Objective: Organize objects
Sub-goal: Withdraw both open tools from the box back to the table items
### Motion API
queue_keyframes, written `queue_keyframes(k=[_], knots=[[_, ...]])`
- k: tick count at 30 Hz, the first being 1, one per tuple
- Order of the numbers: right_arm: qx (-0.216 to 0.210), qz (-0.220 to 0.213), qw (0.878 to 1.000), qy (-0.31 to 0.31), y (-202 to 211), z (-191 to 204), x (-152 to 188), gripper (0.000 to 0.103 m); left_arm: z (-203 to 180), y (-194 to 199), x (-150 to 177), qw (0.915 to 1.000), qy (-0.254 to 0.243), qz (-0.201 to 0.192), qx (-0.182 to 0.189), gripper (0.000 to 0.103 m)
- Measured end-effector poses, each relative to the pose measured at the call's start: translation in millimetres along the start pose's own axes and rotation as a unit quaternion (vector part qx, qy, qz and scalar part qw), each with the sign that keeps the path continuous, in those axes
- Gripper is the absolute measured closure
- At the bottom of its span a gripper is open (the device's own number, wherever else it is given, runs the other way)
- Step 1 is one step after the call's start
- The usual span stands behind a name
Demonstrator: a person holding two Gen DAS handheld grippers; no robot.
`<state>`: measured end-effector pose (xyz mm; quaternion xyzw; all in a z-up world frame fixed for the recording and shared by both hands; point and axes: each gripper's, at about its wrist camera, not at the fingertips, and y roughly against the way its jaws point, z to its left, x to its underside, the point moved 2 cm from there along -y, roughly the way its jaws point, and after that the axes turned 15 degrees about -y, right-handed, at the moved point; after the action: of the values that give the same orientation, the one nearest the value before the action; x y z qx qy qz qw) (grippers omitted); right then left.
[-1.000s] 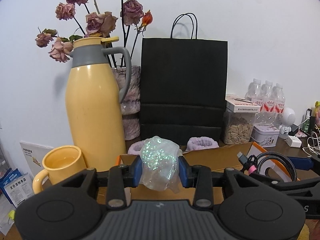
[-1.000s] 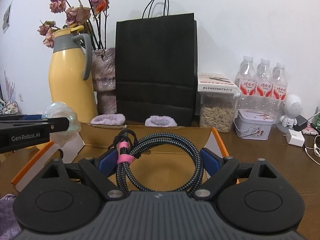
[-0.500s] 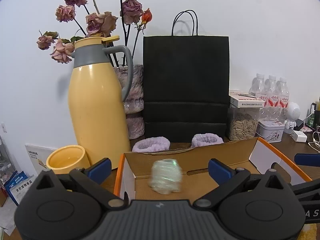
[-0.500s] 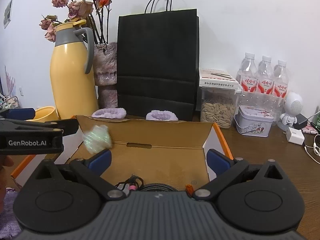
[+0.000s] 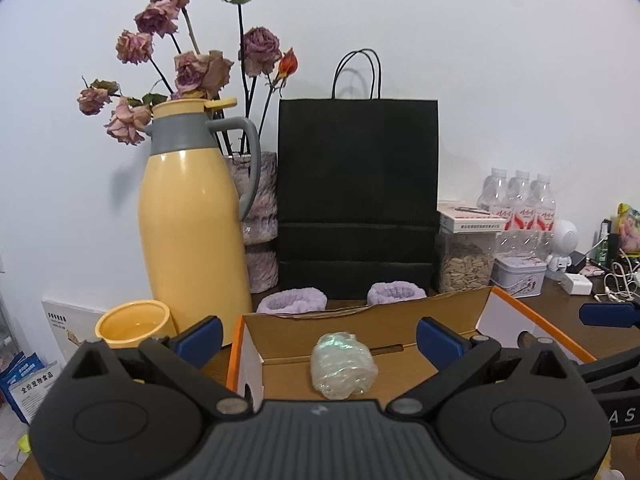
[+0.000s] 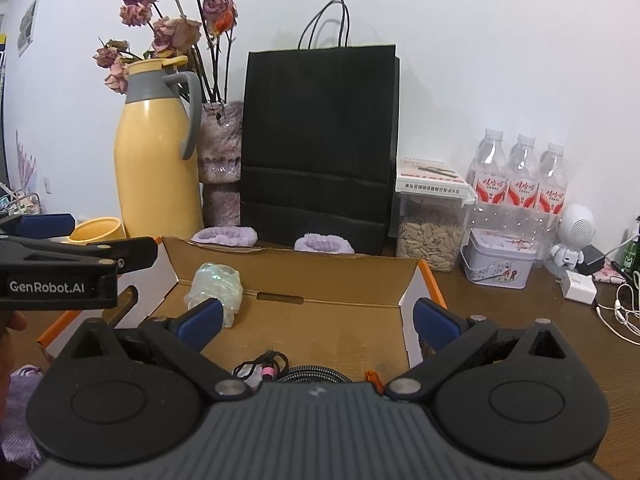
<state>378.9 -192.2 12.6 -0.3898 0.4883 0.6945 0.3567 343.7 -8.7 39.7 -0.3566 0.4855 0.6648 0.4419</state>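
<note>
An open cardboard box (image 5: 500, 312) (image 6: 360, 276) with orange edges lies on the brown table. A crumpled iridescent plastic bundle (image 5: 343, 366) (image 6: 214, 286) rests on the box floor at its left. A braided black cable (image 6: 304, 374) with a pink tie lies at the box's near edge. My left gripper (image 5: 318, 338) is open and empty above the bundle. My right gripper (image 6: 316, 318) is open and empty above the cable. The left gripper's side also shows in the right wrist view (image 6: 76, 264).
Behind the box stand a yellow thermos (image 5: 192, 216), a yellow cup (image 5: 134, 322), a vase of dried roses (image 5: 260, 216), a black paper bag (image 5: 356, 200), two purple fuzzy bands (image 5: 292, 300), a seed jar (image 6: 430, 236), a tin (image 6: 498, 264) and water bottles (image 6: 520, 180).
Both grippers opened. The plastic bundle dropped from the left gripper into the box and settled; the cable dropped from the right gripper onto the box's near edge.
</note>
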Motion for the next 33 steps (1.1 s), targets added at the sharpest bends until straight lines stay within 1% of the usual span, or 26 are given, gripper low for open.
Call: queue_keyframes(k=[6, 12, 16, 20, 23, 27, 33], knots=[[0.008, -0.022, 1.0, -0.005, 23, -4, 7, 0.0, -1, 24, 11, 0.9998, 0.005, -0.019, 0.007, 0.0], [0.007, -0.029, 1.0, -0.001, 47, -6, 21, 0.0, -4, 41, 32, 0.9999, -0.001, -0.005, 0.009, 0.0], [0.005, -0.035, 0.999, 0.007, 63, -3, 36, 0.0, -3, 57, 45, 0.9999, 0.004, -0.008, 0.013, 0.0], [0.004, -0.034, 0.999, 0.011, 75, -1, 51, 0.0, -4, 72, 59, 0.9999, 0.005, -0.009, 0.013, 0.0], [0.002, -0.026, 1.0, 0.012, 83, 0, 64, 0.0, -5, 82, 69, 0.9998, 0.003, -0.007, 0.018, 0.0], [0.003, -0.018, 1.0, 0.011, 93, 0, 80, 0.0, -4, 96, 79, 0.9998, 0.009, -0.007, 0.015, 0.0], [0.014, -0.01, 1.0, 0.016, 108, -2, 104, 0.0, 3, 108, 96, 0.9996, 0.022, 0.012, 0.015, 0.0]])
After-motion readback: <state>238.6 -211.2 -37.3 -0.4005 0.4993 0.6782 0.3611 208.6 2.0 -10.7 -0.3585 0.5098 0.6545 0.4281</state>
